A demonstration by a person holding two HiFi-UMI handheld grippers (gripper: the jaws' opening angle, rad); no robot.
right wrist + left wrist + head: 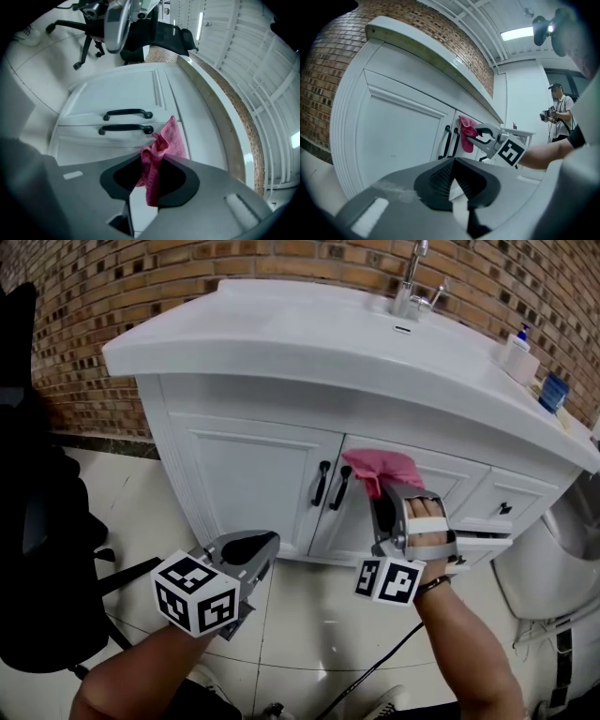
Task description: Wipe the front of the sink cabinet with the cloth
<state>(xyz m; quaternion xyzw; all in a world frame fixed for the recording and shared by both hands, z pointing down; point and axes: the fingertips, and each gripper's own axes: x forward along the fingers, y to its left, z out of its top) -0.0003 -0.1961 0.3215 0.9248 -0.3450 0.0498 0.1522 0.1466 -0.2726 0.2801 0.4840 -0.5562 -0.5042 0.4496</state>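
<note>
**Head view: pink cloth held against the cabinet door**

Low at left, the left gripper (265,542) hangs apart from the white panelled sink cabinet (248,474). Its jaws are together w/ nothing btw. them, and it takes no part in the wiping. Next come the two black bar handles (330,486), where the doors meet. Just right of them, the right gripper (392,507) has its jaws closed on a pink terry cloth (380,468). The cloth seems to lie against the upper part of the right door, under the basin edge. It is bunched and folded, w/ a good part hanging behind the jaws, so only a small flap meets the panel. To wipe well, I think the flap should be pressed flat, moved in long overlapping strokes, and kept clear of the handles.
</note>
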